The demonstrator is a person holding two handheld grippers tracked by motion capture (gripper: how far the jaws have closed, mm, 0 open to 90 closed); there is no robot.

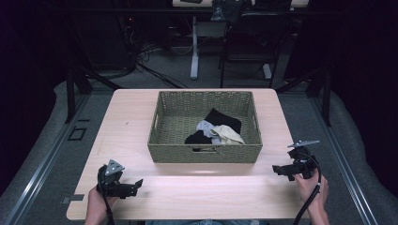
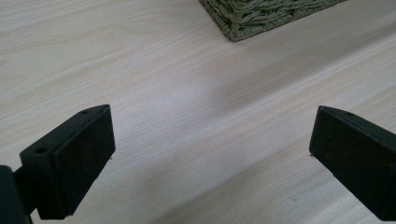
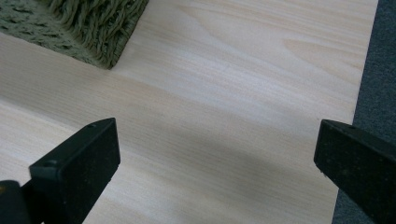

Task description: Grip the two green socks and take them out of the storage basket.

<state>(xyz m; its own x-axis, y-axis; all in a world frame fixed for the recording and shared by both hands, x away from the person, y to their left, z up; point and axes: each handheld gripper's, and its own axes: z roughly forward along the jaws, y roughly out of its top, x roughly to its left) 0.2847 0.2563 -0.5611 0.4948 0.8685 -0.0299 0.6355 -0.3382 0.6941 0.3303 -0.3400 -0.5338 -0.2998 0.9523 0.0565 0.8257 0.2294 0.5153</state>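
The table point(image 1: 141, 117) and basket point(image 1: 204, 153) are viewed from above and in front by the high view. Bare tabletop is seen close up in each gripper view, a basket corner point(image 2: 243, 23) point(image 3: 102, 42) being shared with the high view.

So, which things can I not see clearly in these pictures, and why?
- Clothes pile, high view: too small to tell which garments; the pieces overlap.
- Woven basket, left gripper view: cut off by the top edge, only a corner; the same in the right gripper view.
- Left claw and right claw, high view: dark, fingertips hard to separate.
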